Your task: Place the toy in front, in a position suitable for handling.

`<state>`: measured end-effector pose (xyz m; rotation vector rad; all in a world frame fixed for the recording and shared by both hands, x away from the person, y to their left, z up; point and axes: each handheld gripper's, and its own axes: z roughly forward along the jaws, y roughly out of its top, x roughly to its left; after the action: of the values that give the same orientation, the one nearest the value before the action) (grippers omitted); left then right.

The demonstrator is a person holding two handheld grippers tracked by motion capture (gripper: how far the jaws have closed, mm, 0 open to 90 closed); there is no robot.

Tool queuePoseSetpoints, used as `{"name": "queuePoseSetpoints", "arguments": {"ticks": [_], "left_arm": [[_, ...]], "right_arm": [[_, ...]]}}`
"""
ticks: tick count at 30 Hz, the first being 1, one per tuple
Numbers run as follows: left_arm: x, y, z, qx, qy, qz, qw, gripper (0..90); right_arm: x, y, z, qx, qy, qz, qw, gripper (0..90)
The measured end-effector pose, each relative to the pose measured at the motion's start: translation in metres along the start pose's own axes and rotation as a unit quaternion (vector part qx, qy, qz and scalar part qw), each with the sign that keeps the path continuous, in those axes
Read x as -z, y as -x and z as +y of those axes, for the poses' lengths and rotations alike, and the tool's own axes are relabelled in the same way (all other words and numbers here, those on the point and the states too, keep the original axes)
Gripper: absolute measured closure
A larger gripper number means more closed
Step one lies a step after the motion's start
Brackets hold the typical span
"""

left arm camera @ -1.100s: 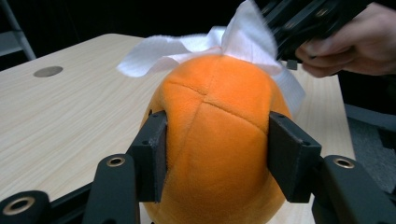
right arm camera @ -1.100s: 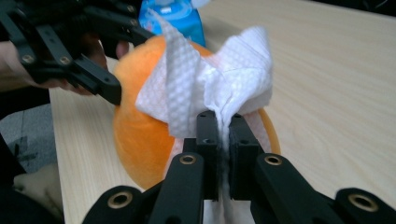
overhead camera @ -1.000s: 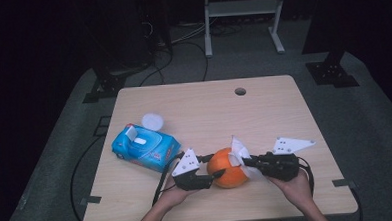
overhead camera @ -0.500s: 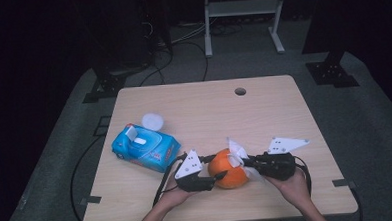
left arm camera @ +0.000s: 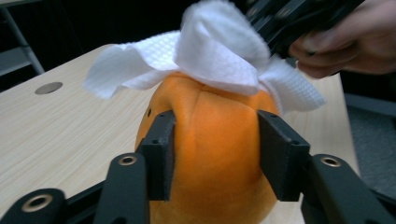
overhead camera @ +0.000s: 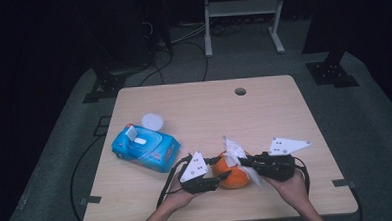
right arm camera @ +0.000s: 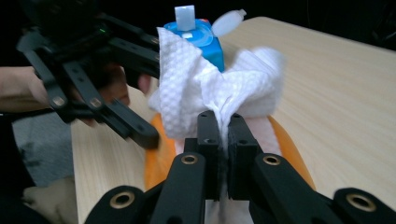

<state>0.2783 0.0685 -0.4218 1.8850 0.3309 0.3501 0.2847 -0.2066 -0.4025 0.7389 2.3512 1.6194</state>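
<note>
Since the earlier frames little has shifted: both tongs stay low centre of the high view, the white wipe (overhead camera: 234, 152) reading marginally more bunched on top of the orange ball (overhead camera: 233, 176).

Left tongs (left arm camera: 215, 151): clenched on the orange ball, one pad on each flank, holding it on the desk (overhead camera: 264, 112). Right tongs (right arm camera: 223, 135): jaws pressed together on a fold of the wipe, which drapes over the crown of the ball.

Progress, judged: wipe is out of the pack and in contact with the ball; wiping appears under way. Top is covered; the sides and the underside look untouched by the cloth. Remaining: work the wipe round the ball, then set both down.

Blue wipes pack (overhead camera: 145, 147) lies centre left of the high view, flap lid up. Small white round cap (overhead camera: 152, 121) sits just above it.

Surface: pale wood-grain desk with a cable hole (overhead camera: 240, 91) toward the upper middle. Room: dark, grey carpet, cables and stand feet beyond the far edge.
</note>
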Motion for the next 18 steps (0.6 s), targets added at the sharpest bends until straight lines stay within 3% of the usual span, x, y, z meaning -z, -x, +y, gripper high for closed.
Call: {"name": "queuePoseSetpoints", "arguments": {"ticks": [3,5,8,10,13,14,16,18], "left_arm": [[0.000,0.001,0.001,0.000,0.003,-0.003,1.0000,51.7],[-0.002,0.001,0.001,-0.003,0.004,0.001,1.0000,47.7],[-0.005,0.000,0.000,-0.004,0.002,0.010,0.9999,29.8],[-0.009,-0.002,-0.003,0.004,-0.007,0.004,1.0000,17.8],[-0.018,-0.003,-0.008,0.019,-0.028,-0.010,0.9994,13.0],[-0.018,-0.003,-0.008,0.019,-0.028,-0.010,0.9994,12.4],[-0.020,0.000,-0.007,0.002,-0.031,0.001,0.9995,23.3],[-0.015,0.000,0.000,-0.005,-0.046,-0.003,0.9989,34.9]], "right_arm": [[0.003,0.005,-0.002,-0.004,-0.004,-0.010,0.9999,85.5],[0.004,0.005,-0.001,0.000,-0.007,-0.016,0.9998,85.5],[0.004,0.006,-0.004,-0.005,-0.011,-0.016,0.9998,85.5],[0.005,0.007,-0.004,-0.008,-0.012,-0.012,0.9998,85.5],[0.006,0.008,-0.005,-0.013,-0.011,-0.007,0.9998,85.4],[0.006,0.008,-0.005,-0.013,-0.011,-0.007,0.9998,85.4],[0.005,0.006,-0.004,-0.012,-0.010,-0.002,0.9999,85.4],[0.007,0.004,-0.001,-0.009,0.000,0.001,1.0000,85.4]]}}
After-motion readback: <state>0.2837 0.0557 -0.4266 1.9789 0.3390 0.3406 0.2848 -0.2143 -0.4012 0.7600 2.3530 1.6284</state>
